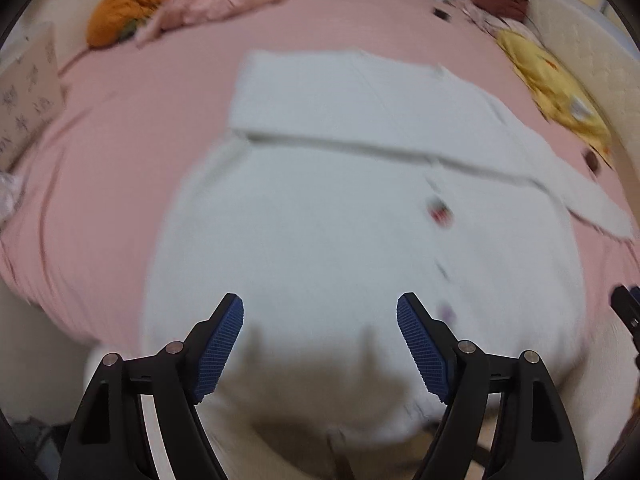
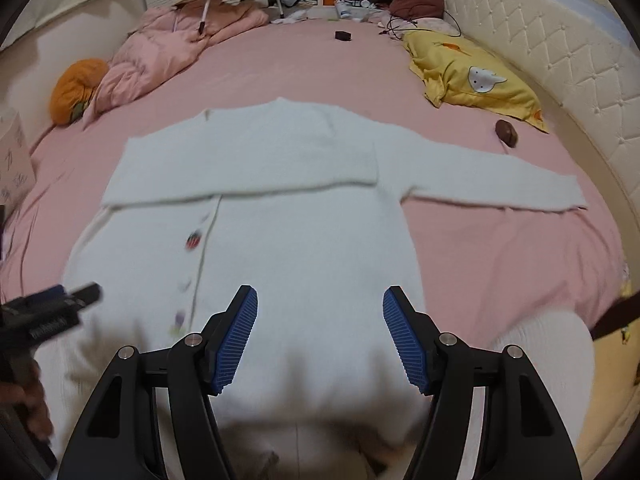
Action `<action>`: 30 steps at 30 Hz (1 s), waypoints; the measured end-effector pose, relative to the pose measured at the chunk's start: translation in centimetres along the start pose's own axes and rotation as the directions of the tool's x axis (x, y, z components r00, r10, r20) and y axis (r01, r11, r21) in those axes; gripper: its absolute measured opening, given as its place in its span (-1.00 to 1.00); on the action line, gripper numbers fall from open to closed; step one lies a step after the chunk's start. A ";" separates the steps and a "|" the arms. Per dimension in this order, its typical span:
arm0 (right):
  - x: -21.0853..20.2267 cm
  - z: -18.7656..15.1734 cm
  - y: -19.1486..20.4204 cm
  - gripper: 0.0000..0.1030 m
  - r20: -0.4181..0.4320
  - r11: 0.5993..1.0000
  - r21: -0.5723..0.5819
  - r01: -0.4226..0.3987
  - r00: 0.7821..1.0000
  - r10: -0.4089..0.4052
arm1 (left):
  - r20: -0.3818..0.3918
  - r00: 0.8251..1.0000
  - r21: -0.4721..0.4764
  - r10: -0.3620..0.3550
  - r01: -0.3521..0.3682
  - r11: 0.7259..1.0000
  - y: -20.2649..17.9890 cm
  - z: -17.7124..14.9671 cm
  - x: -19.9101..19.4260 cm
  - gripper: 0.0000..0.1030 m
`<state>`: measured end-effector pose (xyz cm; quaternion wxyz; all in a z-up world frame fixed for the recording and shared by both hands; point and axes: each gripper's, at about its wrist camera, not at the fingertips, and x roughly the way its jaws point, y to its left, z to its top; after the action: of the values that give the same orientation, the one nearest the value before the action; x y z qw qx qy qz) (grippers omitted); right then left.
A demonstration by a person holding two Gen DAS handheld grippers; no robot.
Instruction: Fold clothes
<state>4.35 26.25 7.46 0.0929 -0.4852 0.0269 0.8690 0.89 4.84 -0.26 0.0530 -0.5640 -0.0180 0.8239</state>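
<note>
A white button-front cardigan [image 2: 280, 240] lies flat on the pink bed sheet [image 2: 500, 248], hem toward me. Its left sleeve is folded across the chest [image 2: 240, 168]. Its right sleeve [image 2: 500, 180] is stretched out to the right. In the left wrist view the cardigan [image 1: 320, 220] is blurred. My left gripper [image 1: 320, 344] is open and empty above the hem, left of the button line. My right gripper [image 2: 320, 336] is open and empty above the hem's right part. The left gripper also shows in the right wrist view [image 2: 60, 304], at the left edge.
A yellow pillow [image 2: 472, 76] lies at the right, by the padded headboard [image 2: 560, 60]. A crumpled pink quilt [image 2: 168, 48] and an orange cushion [image 2: 76, 88] lie at the far left. A small brown object [image 2: 506, 133] sits near the sleeve. Cluttered shelves stand behind.
</note>
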 end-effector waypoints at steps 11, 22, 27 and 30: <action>-4.9 -3.9 0.0 0.28 0.053 1.000 0.027 -0.016 0.998 0.015 | 0.016 0.999 0.067 -0.048 0.047 0.997 -3.1 -4.8 -3.1 0.54; -5.5 -3.9 -0.4 0.28 0.069 0.999 0.028 -0.046 0.997 0.044 | 0.055 0.998 0.058 -0.039 0.036 0.998 -3.1 -5.1 -4.7 0.54; -5.1 -3.7 -0.7 0.28 0.065 0.997 0.037 -0.071 0.996 0.069 | 0.068 0.997 0.053 -0.047 0.044 0.998 -3.2 -4.9 -4.6 0.54; -4.6 -3.2 -1.6 0.28 0.069 0.991 0.051 -0.126 0.990 0.122 | 0.084 0.994 0.043 -0.063 0.059 0.997 -3.0 -4.6 -4.3 0.54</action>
<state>9.69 26.72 9.71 0.0528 -0.4511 0.0780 0.8875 6.96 7.24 2.36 0.0887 -0.5264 -0.0208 0.8453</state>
